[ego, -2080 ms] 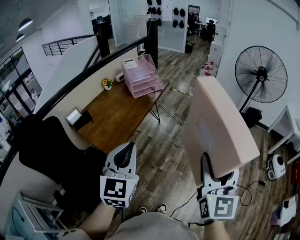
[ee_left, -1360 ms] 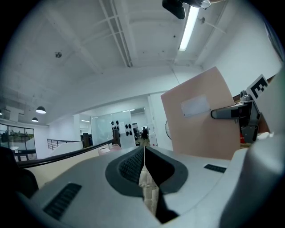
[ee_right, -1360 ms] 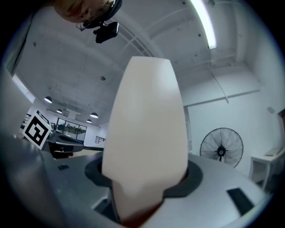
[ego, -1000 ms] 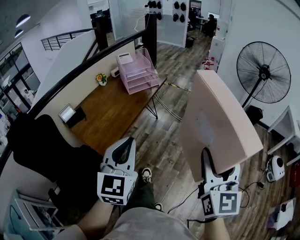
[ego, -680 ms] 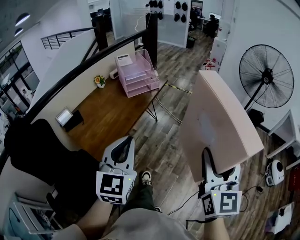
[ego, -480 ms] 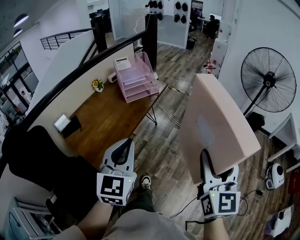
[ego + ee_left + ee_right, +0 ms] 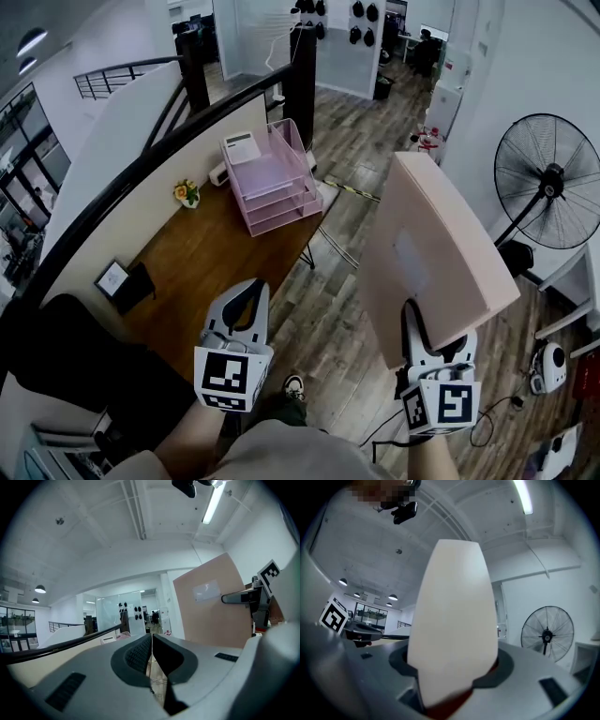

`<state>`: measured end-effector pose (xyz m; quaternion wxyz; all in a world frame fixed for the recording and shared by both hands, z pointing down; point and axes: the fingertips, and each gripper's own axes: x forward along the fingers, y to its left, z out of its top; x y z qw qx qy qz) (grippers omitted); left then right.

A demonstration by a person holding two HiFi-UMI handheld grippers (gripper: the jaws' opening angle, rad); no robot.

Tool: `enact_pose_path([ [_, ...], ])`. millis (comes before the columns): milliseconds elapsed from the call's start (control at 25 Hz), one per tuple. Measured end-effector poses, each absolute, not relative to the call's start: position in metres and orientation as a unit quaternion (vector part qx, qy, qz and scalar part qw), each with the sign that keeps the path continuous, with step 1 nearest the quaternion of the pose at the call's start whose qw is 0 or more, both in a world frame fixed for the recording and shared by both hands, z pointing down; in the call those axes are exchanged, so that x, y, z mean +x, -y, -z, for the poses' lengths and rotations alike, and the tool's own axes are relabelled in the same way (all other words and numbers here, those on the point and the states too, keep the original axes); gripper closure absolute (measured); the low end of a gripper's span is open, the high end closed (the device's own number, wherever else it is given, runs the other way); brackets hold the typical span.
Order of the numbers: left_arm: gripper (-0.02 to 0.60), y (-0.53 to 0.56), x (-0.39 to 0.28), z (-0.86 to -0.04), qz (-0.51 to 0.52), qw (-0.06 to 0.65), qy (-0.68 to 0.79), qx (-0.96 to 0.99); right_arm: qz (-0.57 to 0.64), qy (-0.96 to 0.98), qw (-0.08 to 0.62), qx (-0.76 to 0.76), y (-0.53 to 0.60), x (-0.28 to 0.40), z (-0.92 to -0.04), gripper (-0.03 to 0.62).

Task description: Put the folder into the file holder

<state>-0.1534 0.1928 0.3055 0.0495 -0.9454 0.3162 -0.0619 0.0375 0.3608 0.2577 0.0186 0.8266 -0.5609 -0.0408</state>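
A thick pale-pink folder (image 7: pixel 431 253) stands upright in my right gripper (image 7: pixel 427 330), which is shut on its lower edge. It fills the right gripper view (image 7: pixel 454 616) between the jaws, and in the left gripper view the folder (image 7: pixel 213 602) shows at the right. The pink tiered file holder (image 7: pixel 267 183) stands at the far end of a wooden table (image 7: pixel 216 262), well ahead and to the left of the folder. My left gripper (image 7: pixel 246 305) hangs over the table's near end, shut with nothing in it; its pads (image 7: pixel 140 656) meet.
A white device (image 7: pixel 242 147) lies on top of the file holder. A small flower pot (image 7: pixel 187 194) and a framed stand (image 7: pixel 117 278) sit along the partition. A black chair (image 7: pixel 66 366) is at the lower left, a standing fan (image 7: pixel 553 192) at the right, cables on the wood floor.
The view has advanced toward the table: the file holder and table look larger and nearer, the fan has slid right. Both grippers keep their pose and the folder stays gripped.
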Motion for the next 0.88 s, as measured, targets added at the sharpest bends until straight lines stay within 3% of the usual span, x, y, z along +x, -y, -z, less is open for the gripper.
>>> enact_pose_path([
  [400, 0.571, -0.053, -0.127, -0.303, 0.057, 0.062, -0.317, -0.945, 0.053, 0.557, 0.014, 0.828, -0.223, 0.068, -0.252, 0.303],
  [880, 0.571, 0.04, -0.09, -0.317, 0.054, 0.048, -0.325, -0.943, 0.044, 0.564, 0.016, 0.825, -0.117, 0.11, -0.268, 0.301],
])
